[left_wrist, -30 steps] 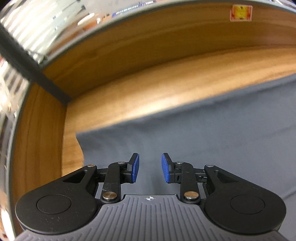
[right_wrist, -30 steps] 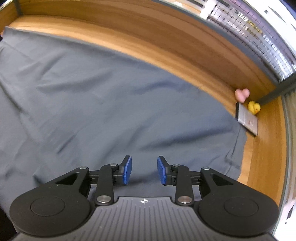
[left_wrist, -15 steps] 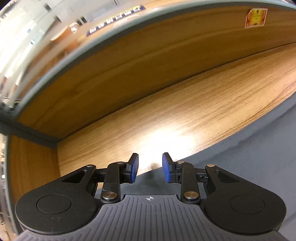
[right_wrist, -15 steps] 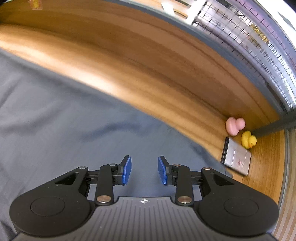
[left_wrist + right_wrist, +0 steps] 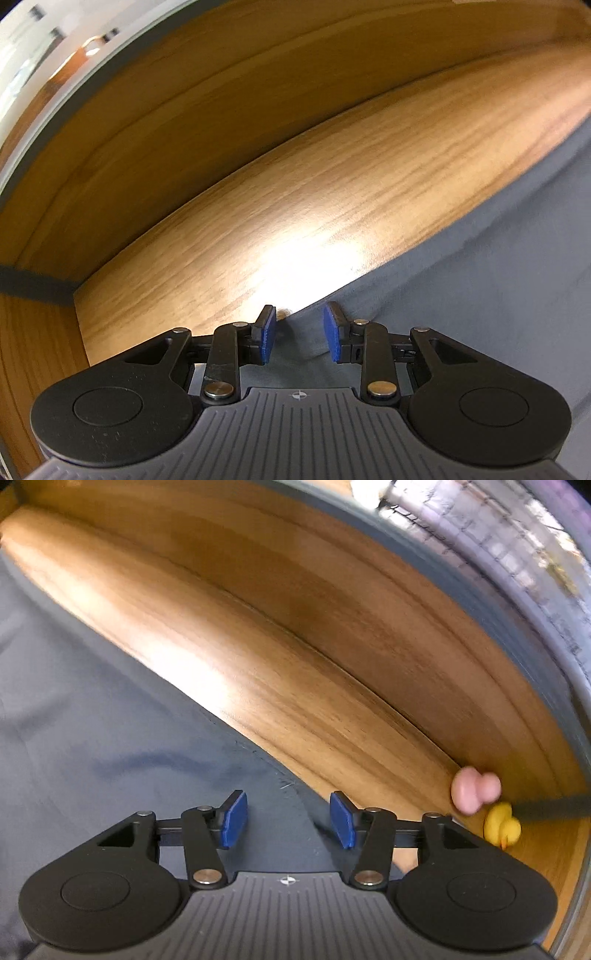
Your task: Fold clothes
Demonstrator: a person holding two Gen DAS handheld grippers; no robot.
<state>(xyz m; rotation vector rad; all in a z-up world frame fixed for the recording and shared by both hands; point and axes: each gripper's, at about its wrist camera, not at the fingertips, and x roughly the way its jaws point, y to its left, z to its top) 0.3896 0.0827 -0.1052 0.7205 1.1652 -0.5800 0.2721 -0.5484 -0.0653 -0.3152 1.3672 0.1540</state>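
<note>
A dark grey garment (image 5: pixel 480 302) lies spread on the wooden table (image 5: pixel 295 206). In the left wrist view its far corner reaches in between the blue pads of my left gripper (image 5: pixel 298 334). The jaws there are opening and the pads stand clear of the cloth. In the right wrist view the same grey garment (image 5: pixel 92 738) fills the left side, and its far edge runs between the pads of my right gripper (image 5: pixel 288 819). Those jaws are opening wider and do not press on the fabric.
A raised wooden rim (image 5: pixel 332 602) borders the table (image 5: pixel 258 686) behind the cloth. A pink toy duck (image 5: pixel 474 788) and a yellow toy duck (image 5: pixel 502 827) sit at the right corner. A dark post (image 5: pixel 33 284) marks the left corner.
Both grippers moved from over the cloth's middle to its far edge. The right jaws have widened visibly, the left only slightly. The ducks sit closer to the right gripper.
</note>
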